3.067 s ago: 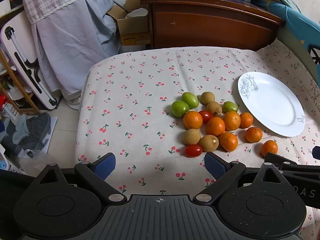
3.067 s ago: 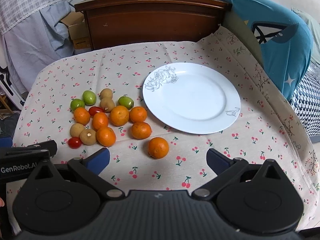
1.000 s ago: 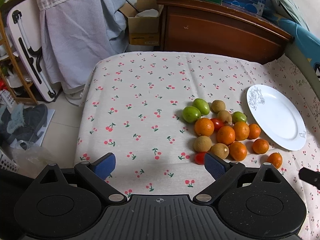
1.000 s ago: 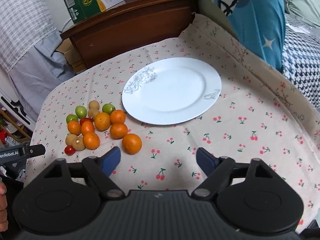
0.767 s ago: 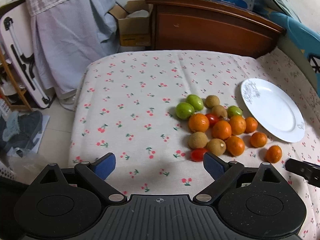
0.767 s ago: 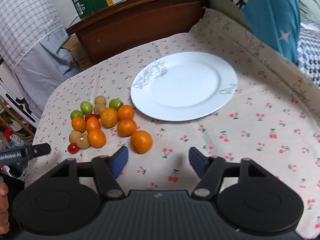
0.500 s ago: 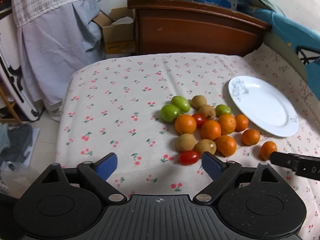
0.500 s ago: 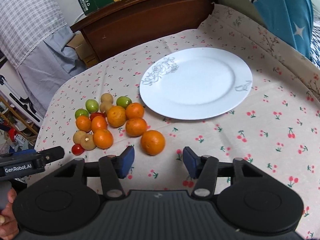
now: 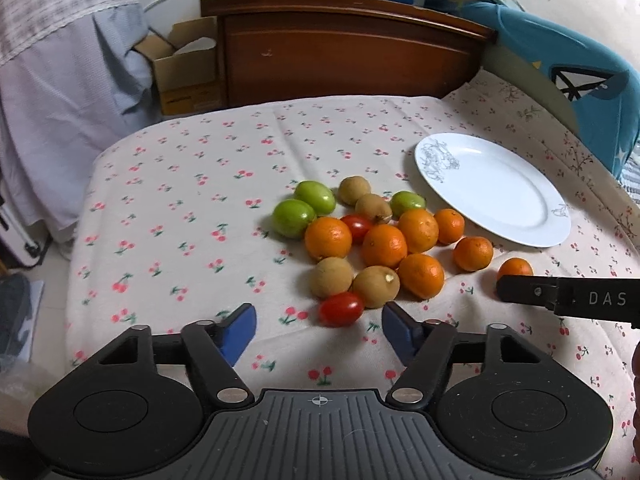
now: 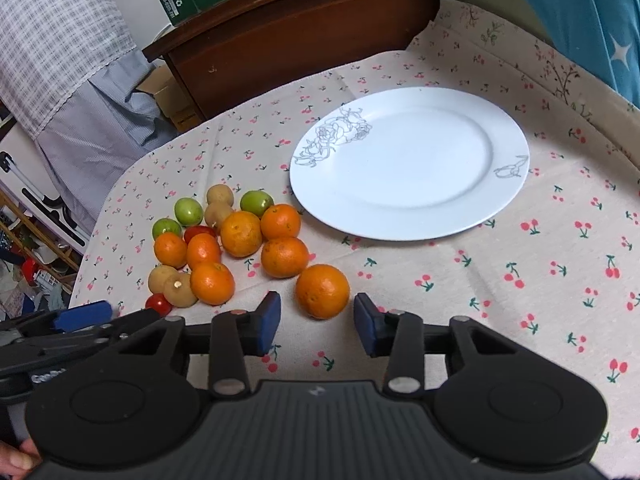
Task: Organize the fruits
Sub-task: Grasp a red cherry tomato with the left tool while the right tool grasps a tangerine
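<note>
A: Two grippers reach over a cherry-print tablecloth (image 10: 520, 280). How much open room is there?

B: Plenty. Using the white plate (image 10: 408, 204) as the landmark: the cloth left of it, beyond the fruit, is bare to the table's left edge, and the cloth on its near side is bare too. A dark wooden cabinet (image 9: 340, 48) stands behind the table's far edge, and a blue cushion (image 9: 580, 80) sits right of the plate.

A: Where is the fruit?

B: Clustered just left of the plate: oranges, green fruits, tan round fruits and two red tomatoes. The nearest orange (image 10: 322, 290) sits apart, on the plate's near-left side.

A: And the claws?

B: The right gripper (image 10: 316, 320) has just been narrowing; its blue pads flank that orange with gaps either side, not pressing. The left gripper (image 9: 318, 332) has also been closing, yet stands spread, a cherry tomato (image 9: 340, 309) just ahead between its fingertips, untouched.
</note>
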